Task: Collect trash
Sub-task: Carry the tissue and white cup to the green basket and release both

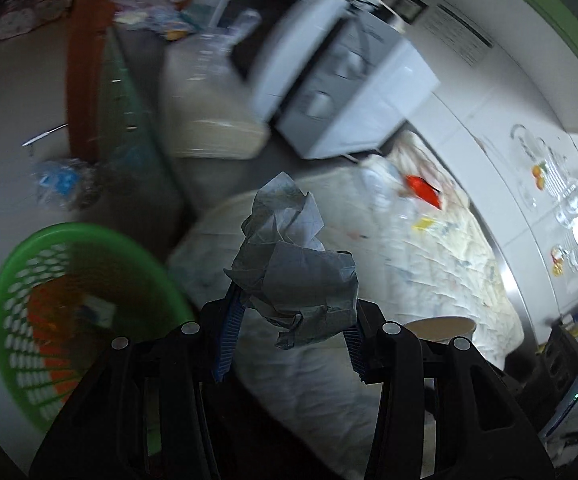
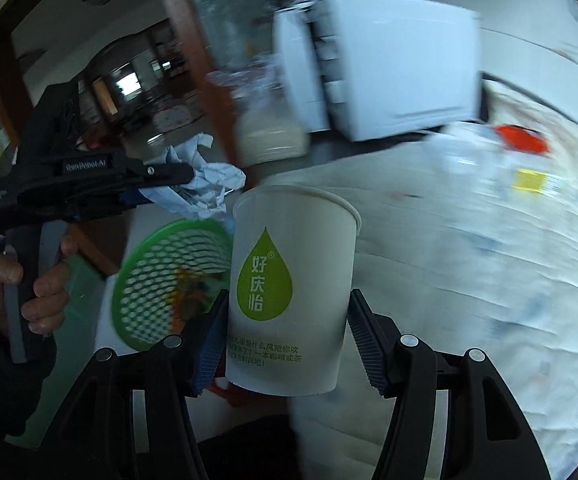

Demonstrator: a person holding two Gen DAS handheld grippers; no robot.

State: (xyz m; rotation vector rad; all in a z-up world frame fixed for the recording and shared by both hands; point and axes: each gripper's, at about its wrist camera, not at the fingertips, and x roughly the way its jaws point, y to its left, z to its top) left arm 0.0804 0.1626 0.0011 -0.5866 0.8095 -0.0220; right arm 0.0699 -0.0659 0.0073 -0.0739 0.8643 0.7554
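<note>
**Hand-held gripper pair loaded, basket below**

Left hand-held gripper (image 1: 293,320), in its own view, pinches a crumpled paper wad (image 1: 295,264), carried high so I can drop it into the green basket (image 1: 13,280) at lower left. A quilted cloth (image 1: 449,264) covers the surface; a white appliance (image 1: 341,80) stands behind.

Right hand-held gripper (image 2: 287,344) clamps an upright paper cup (image 2: 293,280), also bound for the basket (image 2: 149,292), I judge. A wooden doorframe (image 2: 193,40) opens onto a dim room.
</note>
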